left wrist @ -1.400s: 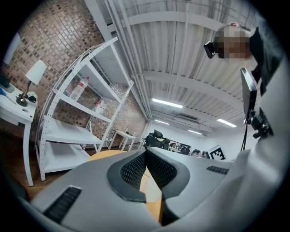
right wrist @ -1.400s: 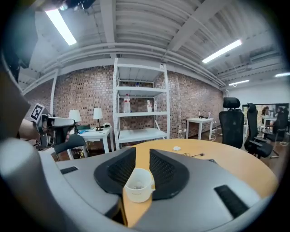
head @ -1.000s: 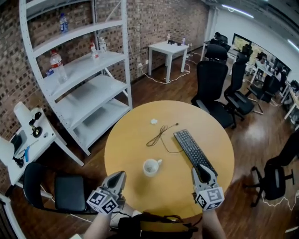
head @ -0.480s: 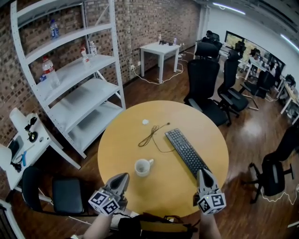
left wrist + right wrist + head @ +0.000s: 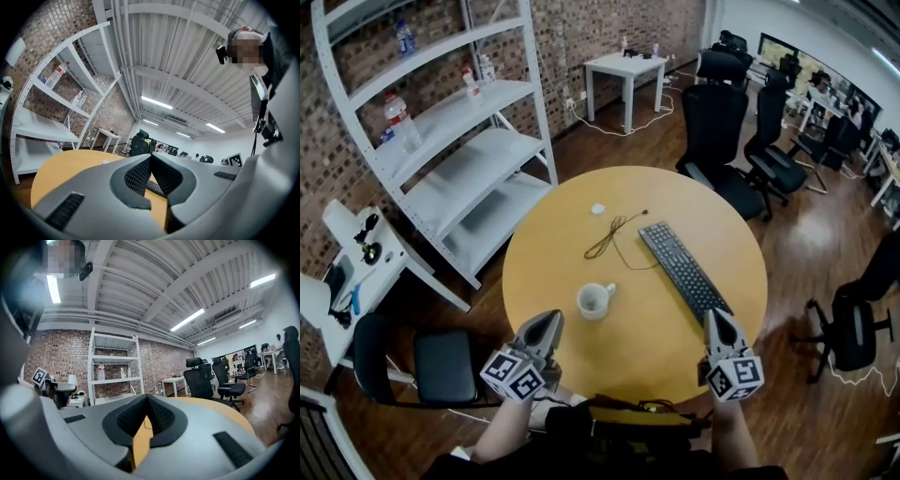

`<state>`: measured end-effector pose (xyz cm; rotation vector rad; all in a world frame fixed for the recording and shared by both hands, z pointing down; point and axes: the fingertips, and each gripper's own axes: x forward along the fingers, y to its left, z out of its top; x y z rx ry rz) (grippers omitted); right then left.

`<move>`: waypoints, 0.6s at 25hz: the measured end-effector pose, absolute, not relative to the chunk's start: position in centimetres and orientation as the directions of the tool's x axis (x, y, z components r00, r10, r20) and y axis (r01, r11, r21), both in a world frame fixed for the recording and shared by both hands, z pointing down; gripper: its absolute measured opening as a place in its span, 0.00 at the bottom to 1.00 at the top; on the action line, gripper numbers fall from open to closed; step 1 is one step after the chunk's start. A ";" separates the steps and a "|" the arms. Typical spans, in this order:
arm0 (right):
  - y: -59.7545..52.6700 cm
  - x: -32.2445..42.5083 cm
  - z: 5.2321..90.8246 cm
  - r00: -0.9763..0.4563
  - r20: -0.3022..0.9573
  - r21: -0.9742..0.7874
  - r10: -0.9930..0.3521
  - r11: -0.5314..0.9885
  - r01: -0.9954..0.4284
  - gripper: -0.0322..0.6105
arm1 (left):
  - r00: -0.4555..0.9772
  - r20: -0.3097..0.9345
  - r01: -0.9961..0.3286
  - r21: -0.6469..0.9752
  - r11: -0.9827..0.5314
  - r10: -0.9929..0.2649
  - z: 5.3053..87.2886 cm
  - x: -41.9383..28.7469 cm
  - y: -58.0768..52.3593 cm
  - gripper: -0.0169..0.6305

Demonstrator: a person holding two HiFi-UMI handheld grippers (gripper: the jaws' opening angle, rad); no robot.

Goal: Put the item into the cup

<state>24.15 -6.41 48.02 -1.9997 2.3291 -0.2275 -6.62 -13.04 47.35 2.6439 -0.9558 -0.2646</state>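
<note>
Near-left of the cup point(image 5: 595, 300), L gripper point(image 5: 547, 322) hung w/ jaws together, empty. Small white item point(image 5: 598, 209), prob. the target, lay beyond the cup, well apart. Near-right of the cup, R gripper point(image 5: 713, 317) was closing on nothing. Step: pre-pick. Next needs jaws opened and a reach past the cup.

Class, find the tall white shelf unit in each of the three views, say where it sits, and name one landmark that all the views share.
Head view: shelf unit in the upper left, beside the round yellow table.
Left gripper view: shelf unit up the left side, tilted.
Right gripper view: shelf unit left of centre, against the brick wall.
Shared landmark: the round yellow table, in all three.
</note>
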 end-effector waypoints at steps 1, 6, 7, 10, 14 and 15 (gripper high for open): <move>-6.5 24.1 48.1 -0.156 0.053 -0.153 -0.986 0.147 -0.977 0.06 | 0.757 -0.062 -0.592 0.355 -0.724 -0.650 47.3 -6.9 -13.0 0.02; -6.9 24.0 48.0 -0.165 0.063 -0.157 -0.984 0.153 -0.976 0.06 | 0.746 -0.052 -0.607 0.354 -0.711 -0.663 47.2 -7.4 -13.5 0.02; -7.1 23.8 47.9 -0.169 0.066 -0.155 -0.983 0.157 -0.975 0.06 | 0.745 -0.050 -0.609 0.353 -0.710 -0.665 47.1 -7.5 -13.6 0.02; -7.6 23.5 47.9 -0.181 0.070 -0.147 -0.981 0.169 -0.975 0.06 | 0.741 -0.052 -0.614 0.353 -0.706 -0.669 47.0 -7.7 -13.7 0.02; -8.1 23.3 48.0 -0.190 0.070 -0.147 -0.979 0.178 -0.973 0.06 | 0.734 -0.047 -0.622 0.354 -0.699 -0.677 47.2 -8.0 -13.8 0.02; -8.2 23.2 48.1 -0.192 0.072 -0.147 -0.979 0.180 -0.973 0.06 | 0.733 -0.044 -0.624 0.353 -0.697 -0.679 47.3 -8.1 -13.9 0.02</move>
